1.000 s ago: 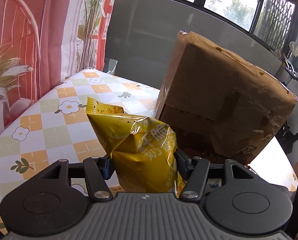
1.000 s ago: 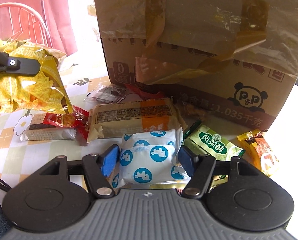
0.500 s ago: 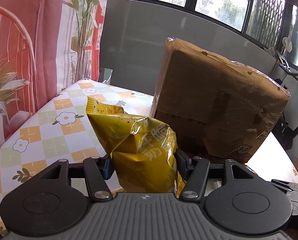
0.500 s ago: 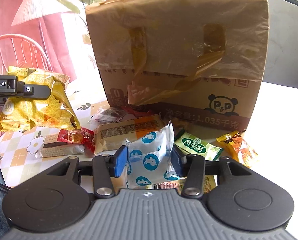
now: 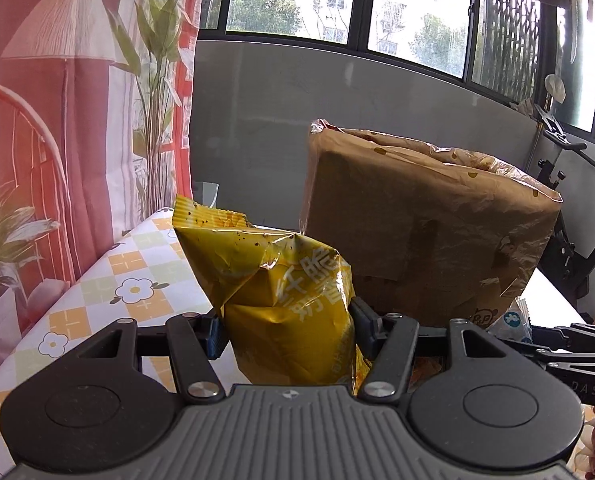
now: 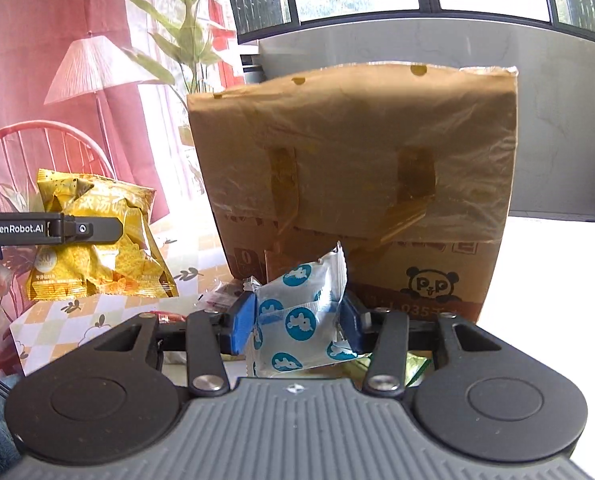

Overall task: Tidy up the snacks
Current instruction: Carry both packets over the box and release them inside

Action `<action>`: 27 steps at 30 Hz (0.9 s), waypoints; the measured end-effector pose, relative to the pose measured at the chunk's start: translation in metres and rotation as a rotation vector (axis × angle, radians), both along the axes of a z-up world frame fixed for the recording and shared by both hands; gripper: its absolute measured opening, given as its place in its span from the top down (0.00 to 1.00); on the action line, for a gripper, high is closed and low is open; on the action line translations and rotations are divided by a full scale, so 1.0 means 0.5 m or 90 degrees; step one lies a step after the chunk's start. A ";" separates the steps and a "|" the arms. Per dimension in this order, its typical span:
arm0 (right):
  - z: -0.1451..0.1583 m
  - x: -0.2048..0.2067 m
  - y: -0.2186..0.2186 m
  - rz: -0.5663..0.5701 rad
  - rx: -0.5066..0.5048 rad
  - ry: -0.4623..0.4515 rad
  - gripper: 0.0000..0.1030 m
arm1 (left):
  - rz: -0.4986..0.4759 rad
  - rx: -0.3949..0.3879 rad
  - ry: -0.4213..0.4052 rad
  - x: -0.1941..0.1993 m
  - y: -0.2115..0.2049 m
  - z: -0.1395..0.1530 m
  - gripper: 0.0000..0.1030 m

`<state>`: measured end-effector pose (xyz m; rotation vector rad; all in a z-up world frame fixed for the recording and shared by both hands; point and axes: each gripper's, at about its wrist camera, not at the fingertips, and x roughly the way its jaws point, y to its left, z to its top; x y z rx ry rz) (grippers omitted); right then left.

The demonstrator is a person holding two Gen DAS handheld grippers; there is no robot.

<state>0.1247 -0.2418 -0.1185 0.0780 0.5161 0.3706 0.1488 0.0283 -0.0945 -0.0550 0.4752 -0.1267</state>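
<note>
My left gripper [image 5: 287, 332] is shut on a yellow crisp bag [image 5: 281, 296] and holds it up above the table, left of the tall brown cardboard box [image 5: 425, 232]. The bag also shows in the right wrist view [image 6: 97, 248], with the left gripper's arm [image 6: 49, 229] across it. My right gripper [image 6: 297, 322] is shut on a white packet with blue dots [image 6: 297, 320], lifted in front of the box [image 6: 357, 184]. The box's open top edge is level with the view.
The table has a checked flower cloth [image 5: 109, 292]. Small wrapped snacks [image 6: 221, 298] lie at the box's foot, mostly hidden behind my right gripper. A red chair [image 6: 37, 148], curtain and plant stand to the left. An exercise bike [image 5: 569, 216] is behind the box.
Both grippers have risen with their snacks. The right gripper lifted the blue-dotted packet off the pile, and the snacks on the table dropped out of view. The box top now shows.
</note>
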 end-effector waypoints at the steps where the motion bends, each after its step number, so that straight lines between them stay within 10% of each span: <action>1: 0.011 0.000 -0.003 -0.002 0.002 -0.010 0.54 | 0.000 0.004 -0.012 -0.001 -0.001 0.009 0.39; 16: 0.194 0.034 -0.040 -0.015 0.002 -0.170 0.54 | -0.055 0.002 -0.166 0.037 -0.049 0.189 0.39; 27: 0.258 0.192 -0.084 -0.025 -0.053 -0.198 0.54 | -0.118 0.031 -0.168 0.225 -0.193 0.246 0.39</action>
